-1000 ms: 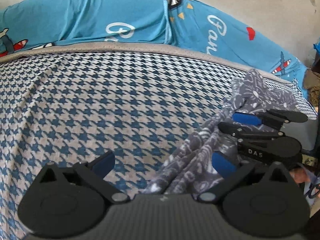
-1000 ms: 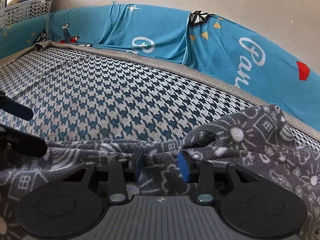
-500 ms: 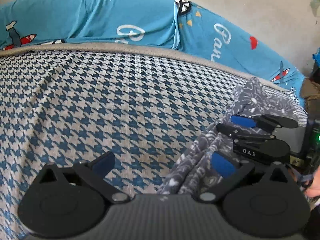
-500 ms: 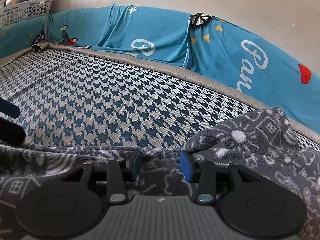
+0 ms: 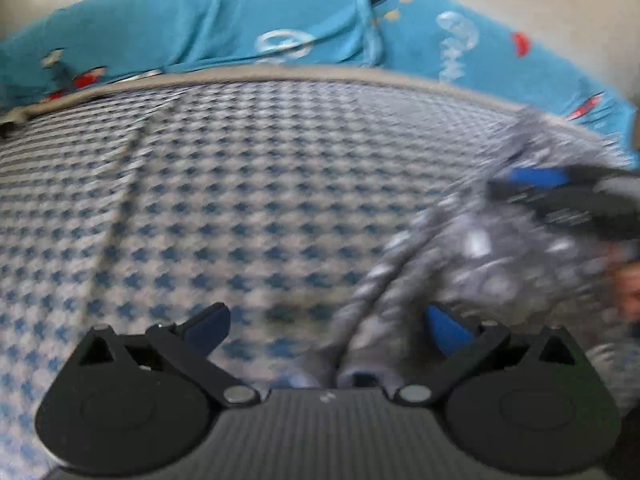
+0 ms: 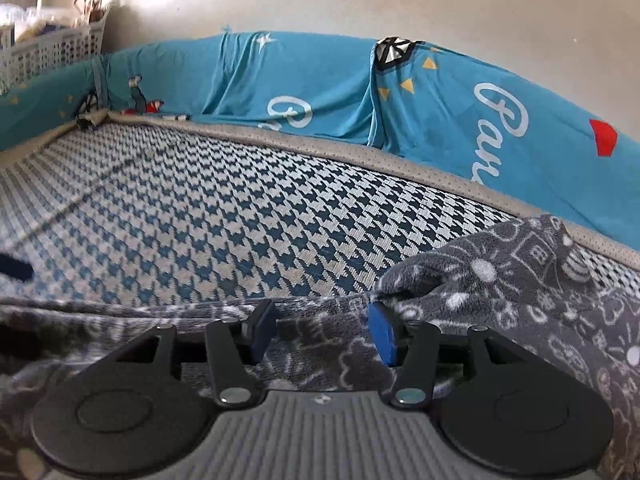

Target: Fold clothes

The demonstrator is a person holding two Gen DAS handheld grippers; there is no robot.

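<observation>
Releasing now, right gripper (image 6: 320, 330) jaws opening over grey fleece garment (image 6: 520, 280), left gripper (image 5: 326, 326) wide and empty; bunched cloth may slump unfolded.

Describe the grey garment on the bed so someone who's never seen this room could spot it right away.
Start at the bed with the blue-and-white houndstooth cover, edged at the back by a bright turquoise printed sheet. At the bed's near right side lies a crumpled grey garment, under the right tool. It is the only fuzzy dark grey cloth there, covered in white doodle-like flowers and shapes.
</observation>
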